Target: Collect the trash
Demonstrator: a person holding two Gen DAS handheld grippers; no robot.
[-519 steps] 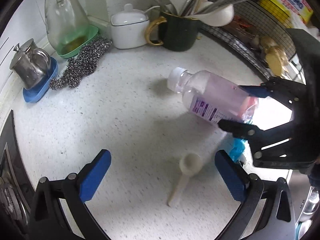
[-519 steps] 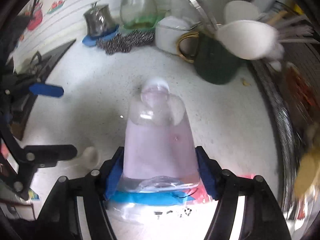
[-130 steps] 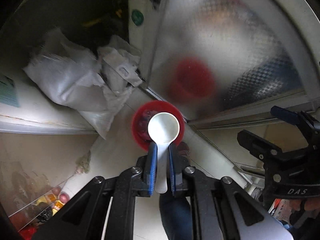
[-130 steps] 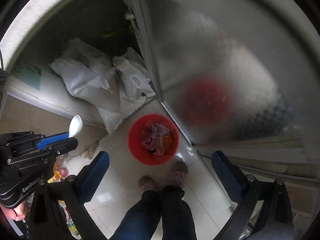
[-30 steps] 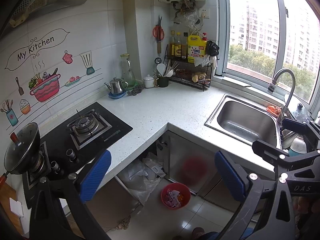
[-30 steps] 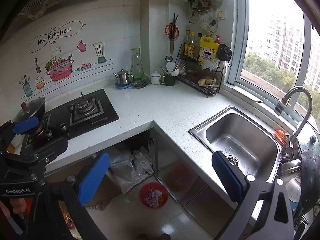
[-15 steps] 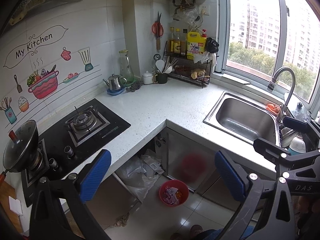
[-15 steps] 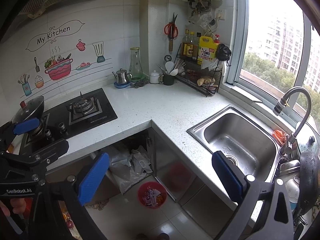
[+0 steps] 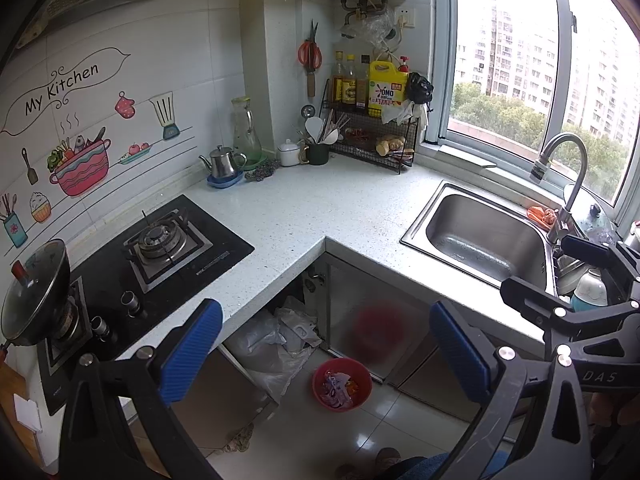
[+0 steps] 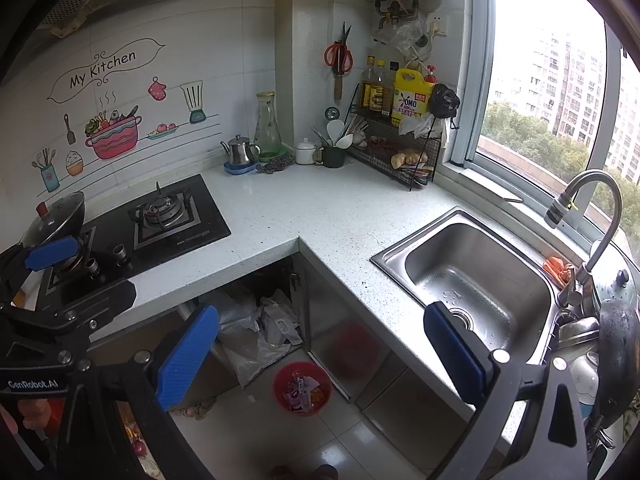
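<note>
With both grippers raised and empty, looks like a scan for more trash.
Left gripper (image 9: 322,342) spread wide, nothing between the pads; right gripper (image 10: 320,350) likewise spread and bare. Red bin (image 9: 342,383) down on the floor tiles, just in front of the cabinet under the counter (image 9: 304,208), holding scraps of wrapper. No loose trash plain on the worktop from up here, so probably near the end of the job or between rounds. Next move calls for spotting a stray item, perhaps by the sink (image 10: 476,280) or rack (image 10: 400,156), then lowering one gripper over it. Left view alone shows the right gripper's side and a cup behind it by the tap; right view alone shows the drain, the dark pan at far right, and the left gripper's side over the hob (image 10: 160,216).
</note>
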